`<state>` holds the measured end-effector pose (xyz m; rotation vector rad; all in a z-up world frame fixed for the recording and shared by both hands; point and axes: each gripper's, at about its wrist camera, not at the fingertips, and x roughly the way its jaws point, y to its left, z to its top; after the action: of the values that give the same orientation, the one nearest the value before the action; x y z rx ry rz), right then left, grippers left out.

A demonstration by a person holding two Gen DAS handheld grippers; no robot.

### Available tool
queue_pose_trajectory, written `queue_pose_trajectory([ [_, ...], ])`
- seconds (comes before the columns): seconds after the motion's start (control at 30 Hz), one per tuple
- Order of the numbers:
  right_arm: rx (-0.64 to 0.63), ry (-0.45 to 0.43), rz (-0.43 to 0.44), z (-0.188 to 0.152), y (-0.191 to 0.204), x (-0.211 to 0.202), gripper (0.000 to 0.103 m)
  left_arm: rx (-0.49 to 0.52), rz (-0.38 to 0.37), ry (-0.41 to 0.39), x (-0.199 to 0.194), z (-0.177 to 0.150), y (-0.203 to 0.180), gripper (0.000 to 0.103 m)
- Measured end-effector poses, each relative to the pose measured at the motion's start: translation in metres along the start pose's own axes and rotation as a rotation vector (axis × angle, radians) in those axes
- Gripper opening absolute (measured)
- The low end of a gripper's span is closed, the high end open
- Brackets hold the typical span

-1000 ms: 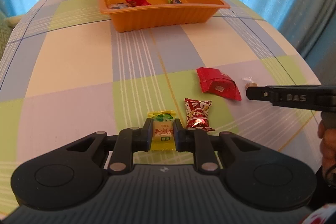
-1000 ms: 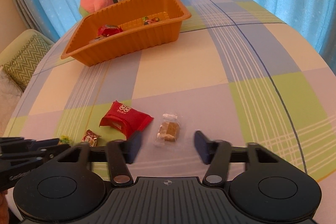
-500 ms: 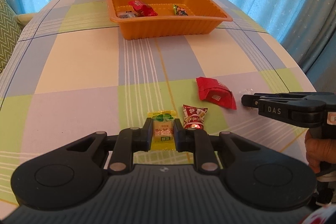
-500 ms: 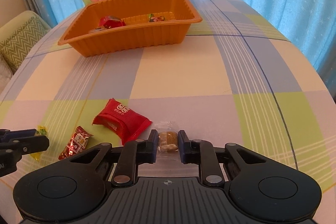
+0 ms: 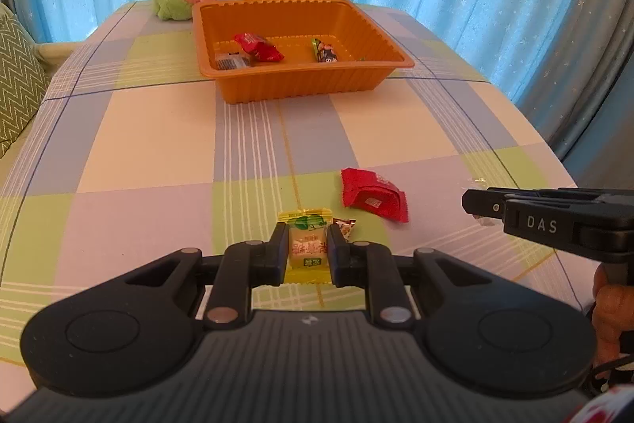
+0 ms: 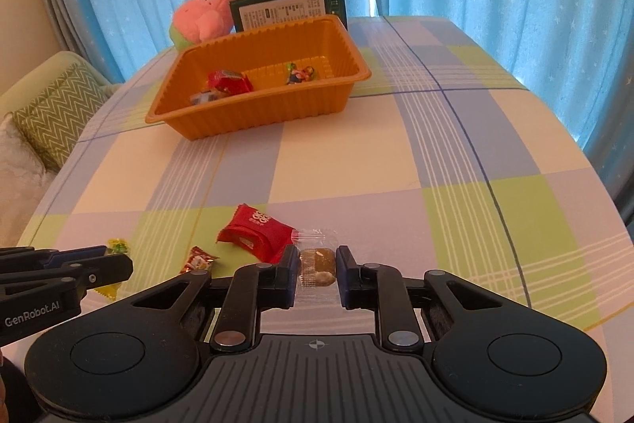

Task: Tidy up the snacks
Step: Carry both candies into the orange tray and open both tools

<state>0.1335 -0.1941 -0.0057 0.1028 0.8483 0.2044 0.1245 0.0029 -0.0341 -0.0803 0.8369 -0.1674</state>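
Both claws lifted since earlier, left claw (image 5: 307,250) clamping yellow candy (image 5: 306,244), right claw (image 6: 317,270) clamping clear-wrapped snack (image 6: 317,264)

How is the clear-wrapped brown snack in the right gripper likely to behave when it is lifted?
The clear-wrapped snack looks small, so probably light. Its crinkled film ends likely flop, and the glossy wrap may slip. The right gripper pinches the firmer-looking brown middle, which should help.

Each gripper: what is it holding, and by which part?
Left gripper: yellow candy, fingers on its two sides. Right gripper: clear-wrapped brown sweet, gripped across its middle.
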Motion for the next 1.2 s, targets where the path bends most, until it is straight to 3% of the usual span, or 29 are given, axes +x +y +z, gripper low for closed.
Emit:
queue_pose_trajectory([
  [0.57,-0.02,-0.043,0.021,0.001,0.008,-0.035,0.021,0.005,0.001,-0.049,-0.031,0.003,-0.011,0.018],
  [1.2,-0.035,-0.057,0.007,0.022,0.002,-0.03,0.021,0.003,-0.009,-0.082,-0.025,0.032,-0.009,0.018],
])
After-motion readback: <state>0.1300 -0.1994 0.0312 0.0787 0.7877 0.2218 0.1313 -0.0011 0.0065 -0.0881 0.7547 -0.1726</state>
